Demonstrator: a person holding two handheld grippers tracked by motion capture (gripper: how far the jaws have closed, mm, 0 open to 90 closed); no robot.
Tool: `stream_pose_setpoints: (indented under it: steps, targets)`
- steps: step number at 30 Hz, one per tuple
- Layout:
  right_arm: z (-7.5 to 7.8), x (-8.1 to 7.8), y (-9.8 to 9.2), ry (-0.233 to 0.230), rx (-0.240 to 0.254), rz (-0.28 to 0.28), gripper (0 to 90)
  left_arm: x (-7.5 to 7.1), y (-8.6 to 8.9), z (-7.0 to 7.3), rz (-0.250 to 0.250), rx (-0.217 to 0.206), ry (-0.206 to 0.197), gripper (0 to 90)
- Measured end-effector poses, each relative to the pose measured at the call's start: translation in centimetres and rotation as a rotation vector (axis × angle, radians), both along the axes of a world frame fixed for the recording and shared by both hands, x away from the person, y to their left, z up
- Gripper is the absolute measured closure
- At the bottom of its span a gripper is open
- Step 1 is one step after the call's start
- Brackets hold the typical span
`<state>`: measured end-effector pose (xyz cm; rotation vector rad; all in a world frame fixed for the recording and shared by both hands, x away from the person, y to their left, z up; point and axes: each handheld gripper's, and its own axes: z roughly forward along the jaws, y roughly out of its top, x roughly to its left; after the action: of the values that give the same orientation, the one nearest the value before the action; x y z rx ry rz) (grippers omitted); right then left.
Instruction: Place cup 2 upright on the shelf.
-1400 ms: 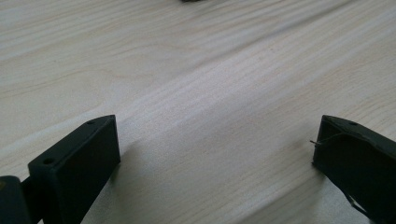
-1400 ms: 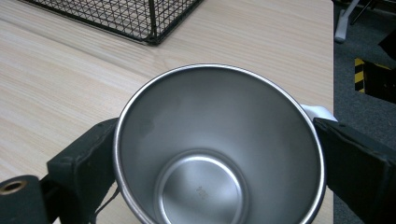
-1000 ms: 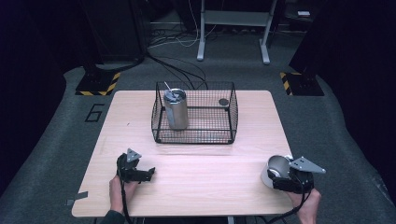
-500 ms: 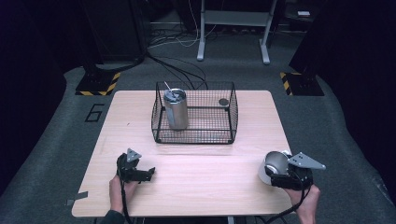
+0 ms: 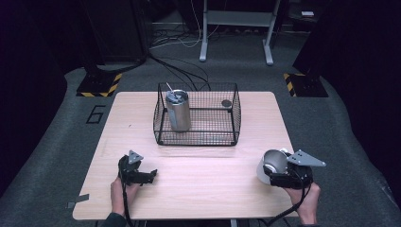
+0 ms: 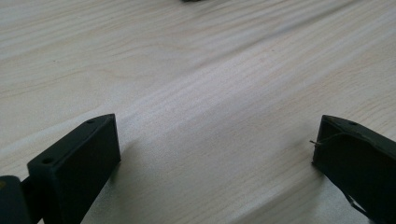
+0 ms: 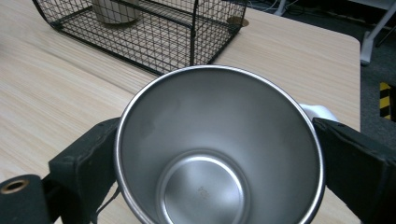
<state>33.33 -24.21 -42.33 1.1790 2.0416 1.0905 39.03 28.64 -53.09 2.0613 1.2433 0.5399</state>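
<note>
High view: right gripper [image 5: 274, 166] is sitting near the table's [image 5: 208, 189] right front corner, clamping a steel cup [image 5: 270, 164] that is tilting with its mouth facing toward the table centre. The person's right hand [image 5: 305, 201] is gripping it from below. Left gripper [image 5: 147, 175] is resting low at the left front of the table, held by the left hand [image 5: 122, 190], jaws pointing right, nothing between them. A wire basket [image 5: 196, 115] is standing at table centre, well apart from both grippers. Inside it a tall steel tumbler [image 5: 178, 110] with a straw is standing upright at the left; a small dark round item [image 5: 226, 103] is lying at the back right.

Left gripper view: left gripper [image 6: 212, 154] jaws are standing wide apart, holding nothing, with bare wood grain of the table [image 6: 201, 70] between them.

Right gripper view: right gripper [image 7: 217, 172] jaws are pressing on both sides of the steel cup [image 7: 219, 149], squeezing the wall just under the rim. Cup is empty, and its white handle [image 7: 317, 112] is poking out at the right. The wire basket [image 7: 154, 23] is showing beyond the cup, with the tumbler [image 7: 114, 10] base inside it.
</note>
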Motion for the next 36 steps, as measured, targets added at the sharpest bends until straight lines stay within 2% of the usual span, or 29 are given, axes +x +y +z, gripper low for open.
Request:
stream_pose_setpoints:
  steps: [36]
  targets:
    - [3.6,2.6,6.7,-0.007,0.008,0.184,5.7,0.0,-0.1,0.0,0.001,-0.001,0.000,0.5]
